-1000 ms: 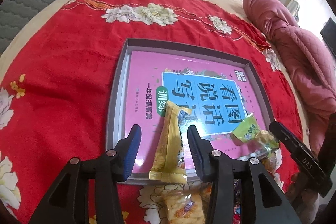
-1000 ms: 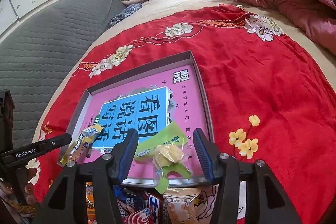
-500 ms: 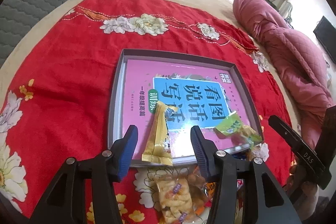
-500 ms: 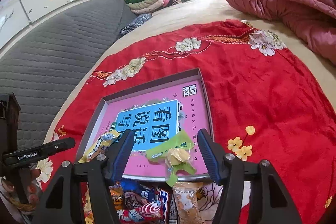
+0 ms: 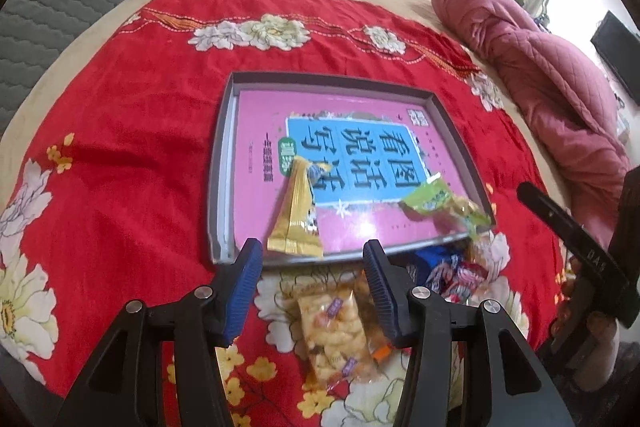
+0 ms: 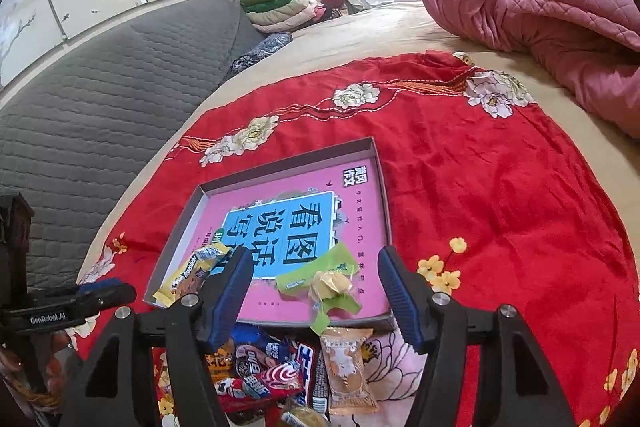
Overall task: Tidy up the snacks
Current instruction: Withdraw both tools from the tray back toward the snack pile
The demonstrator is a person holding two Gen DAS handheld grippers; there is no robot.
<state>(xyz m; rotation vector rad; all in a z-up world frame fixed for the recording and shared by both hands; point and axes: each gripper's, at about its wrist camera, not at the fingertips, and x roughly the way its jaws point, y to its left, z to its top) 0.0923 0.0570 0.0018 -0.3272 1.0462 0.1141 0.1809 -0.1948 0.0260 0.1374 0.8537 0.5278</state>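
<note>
A grey tray (image 5: 219,163) with a pink book cover inside lies on the red cloth. A yellow snack packet (image 5: 297,219) lies at its near edge; it also shows in the right wrist view (image 6: 188,273). A green snack packet (image 5: 438,203) lies at the tray's near right corner, and in the right wrist view (image 6: 328,281). My left gripper (image 5: 312,291) is open and empty, above an orange cracker packet (image 5: 332,331). My right gripper (image 6: 316,301) is open and empty, above a heap of snacks (image 6: 264,367). The tray also shows in the right wrist view (image 6: 382,187).
The red flowered cloth (image 5: 120,131) covers a beige bed. A pink quilt (image 6: 540,7) lies at the right. A grey padded headboard (image 6: 100,99) runs along the left. Folded clothes (image 6: 288,3) are stacked at the back.
Both grippers have pulled back and up from the tray, leaving the yellow and green packets lying in it. The snack heap in front of the tray has come into view.
</note>
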